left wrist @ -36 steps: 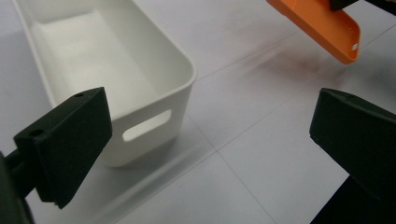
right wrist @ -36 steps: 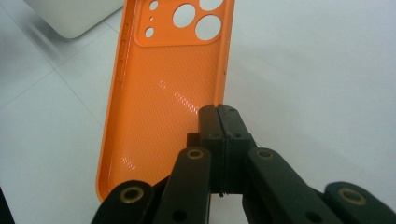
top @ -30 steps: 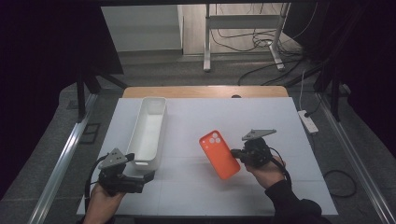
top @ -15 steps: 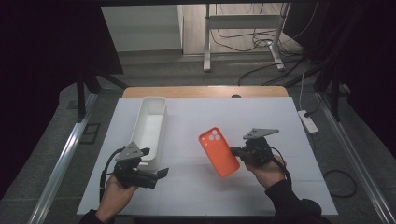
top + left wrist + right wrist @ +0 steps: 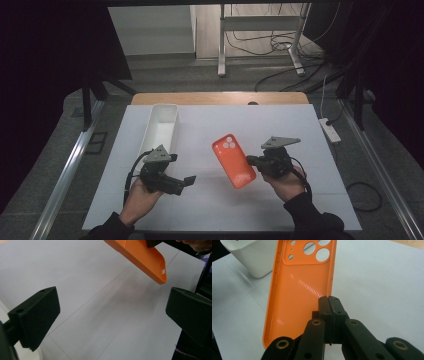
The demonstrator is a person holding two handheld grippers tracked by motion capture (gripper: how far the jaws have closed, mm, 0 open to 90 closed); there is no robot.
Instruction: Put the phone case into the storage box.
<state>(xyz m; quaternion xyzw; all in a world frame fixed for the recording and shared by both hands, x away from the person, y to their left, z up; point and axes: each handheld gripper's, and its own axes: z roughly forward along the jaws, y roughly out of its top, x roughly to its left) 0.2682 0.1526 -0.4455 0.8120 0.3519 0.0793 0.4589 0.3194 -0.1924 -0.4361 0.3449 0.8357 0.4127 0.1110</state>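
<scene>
High view: right gripper clamped on edge of orange case, case above white table, mid-right. Left gripper points right toward case, jaws apart, empty. White bin far left.

Left gripper view: jaws wide, nothing between; case corner ahead, off table.

Right gripper view: jaws pinched tight on case rim; bin behind.
</scene>
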